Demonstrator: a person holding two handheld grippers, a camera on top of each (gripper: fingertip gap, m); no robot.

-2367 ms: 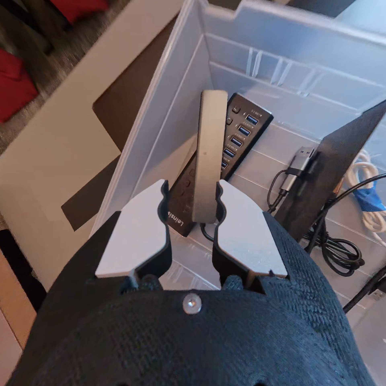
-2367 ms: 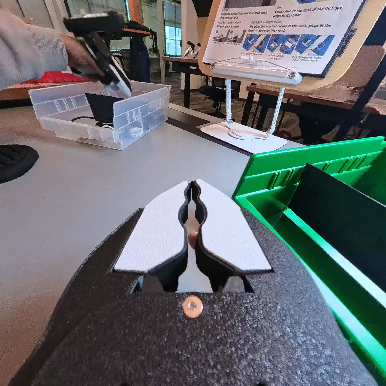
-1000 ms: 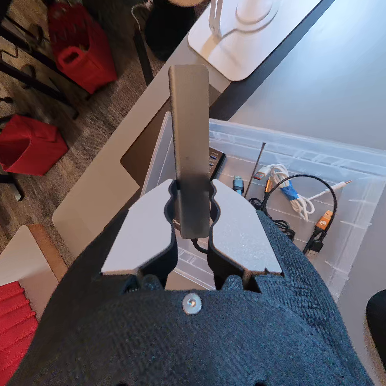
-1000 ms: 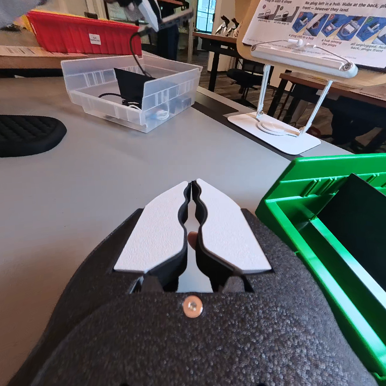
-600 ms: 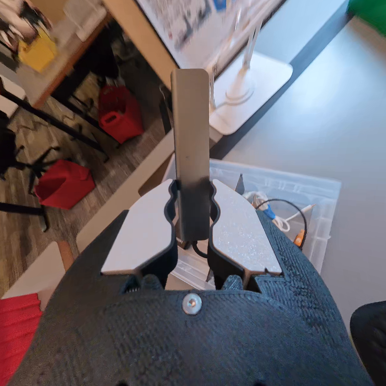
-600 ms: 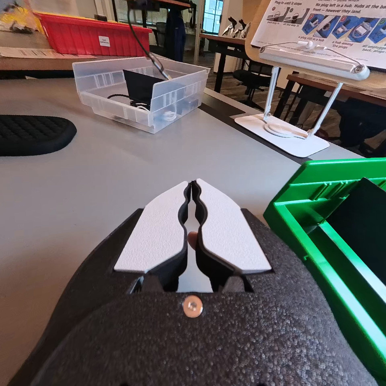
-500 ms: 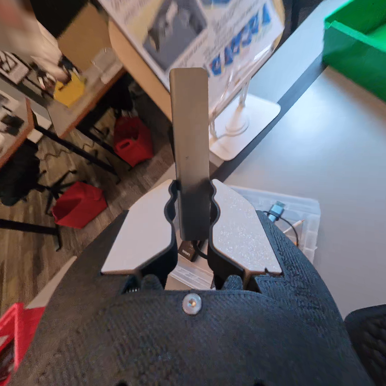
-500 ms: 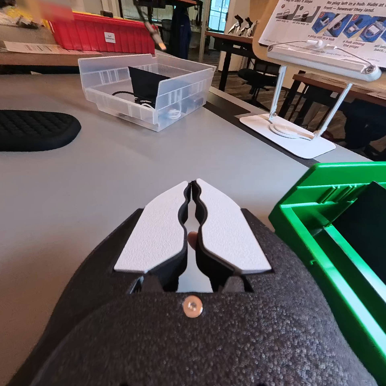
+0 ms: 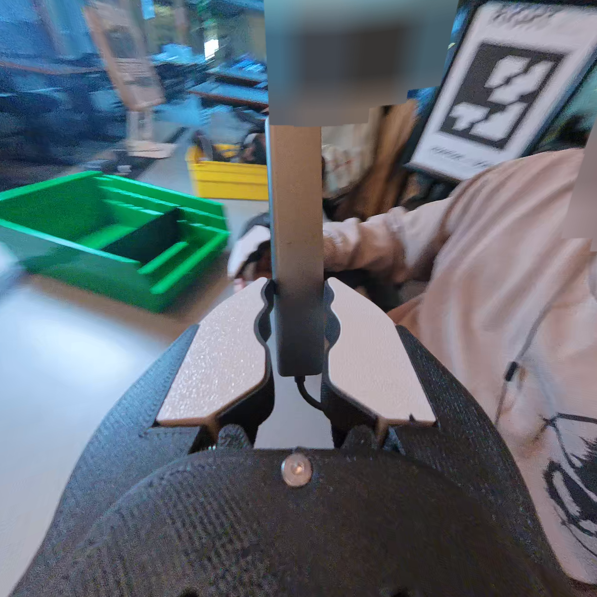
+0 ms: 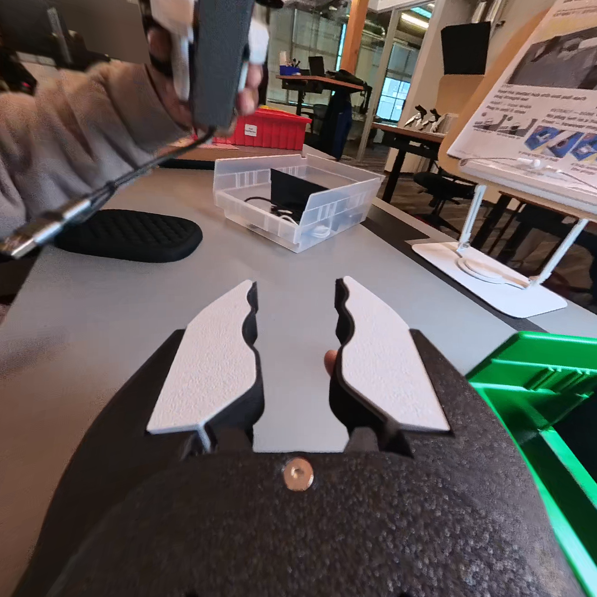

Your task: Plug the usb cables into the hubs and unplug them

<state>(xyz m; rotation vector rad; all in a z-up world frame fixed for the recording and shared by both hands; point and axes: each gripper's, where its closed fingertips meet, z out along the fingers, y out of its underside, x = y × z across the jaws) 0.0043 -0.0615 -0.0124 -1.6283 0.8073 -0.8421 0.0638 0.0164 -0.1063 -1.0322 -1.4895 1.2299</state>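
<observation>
Lifted clear of the clear plastic bin [image 10: 298,206] and swung over the grey counter [image 10: 129,310]: slim grey metal USB hub [image 9: 296,245], clamped in left gripper [image 9: 297,323] jaws. Right gripper [image 10: 295,326] jaws now parted, empty, probably ready for hub's dangling silver-tipped plug [image 10: 35,231].

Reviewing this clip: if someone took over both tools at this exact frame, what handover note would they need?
Left tool: shut on the grey hub, held up off the table, its short cable and plug dangling free.
Right tool: open, empty, low over the grey table beside the green bin.
Clear bin: holds the remaining cables, behind and in front of its black divider.
Done: hub picked out of the bin.
Left: nothing visibly plugged in yet; fetch a cable, plug it in, unplug it.
</observation>
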